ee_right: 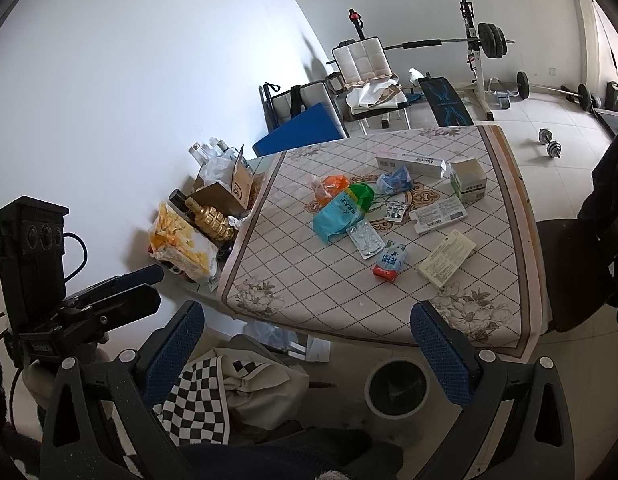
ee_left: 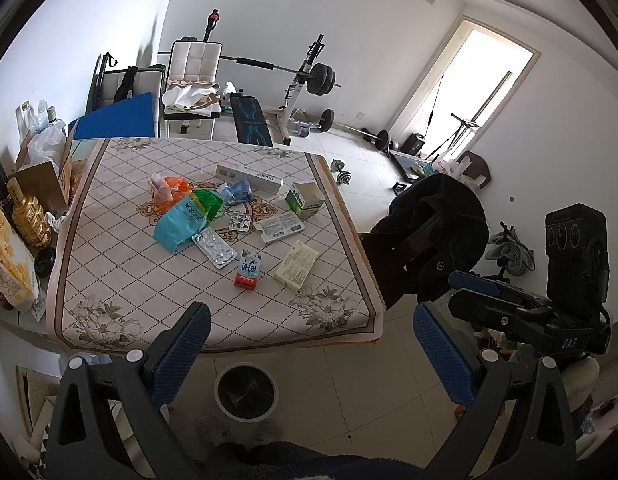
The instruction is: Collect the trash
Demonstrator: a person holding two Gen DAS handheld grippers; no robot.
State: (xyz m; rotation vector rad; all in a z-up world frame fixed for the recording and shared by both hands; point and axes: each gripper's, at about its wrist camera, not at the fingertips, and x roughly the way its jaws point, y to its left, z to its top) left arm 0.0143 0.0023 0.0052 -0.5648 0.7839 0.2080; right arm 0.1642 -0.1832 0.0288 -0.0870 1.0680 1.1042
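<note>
Trash lies on a table with a patterned cloth (ee_left: 109,264) (ee_right: 293,272): a blue and green plastic bag (ee_left: 181,220) (ee_right: 341,212), an orange bag (ee_left: 171,188) (ee_right: 329,186), a silver blister pack (ee_left: 215,249) (ee_right: 365,242), a small red and blue packet (ee_left: 248,270) (ee_right: 391,264), a cream box (ee_left: 296,264) (ee_right: 447,258), a long white box (ee_left: 249,177) (ee_right: 409,163) and a green and white box (ee_left: 305,200) (ee_right: 469,180). A grey bin with a black liner (ee_left: 246,392) (ee_right: 397,386) stands on the floor below the table's near edge. My left gripper (ee_left: 309,344) and right gripper (ee_right: 305,340) are open and empty, above the floor before the table.
Bottles, a snack bag (ee_right: 181,248) and a cardboard box (ee_right: 229,192) crowd the table's left side. A dark chair with black clothing (ee_left: 429,232) stands to the right. A checkered cloth (ee_right: 205,400) lies on the floor. Weight bench and barbells (ee_left: 309,76) stand behind.
</note>
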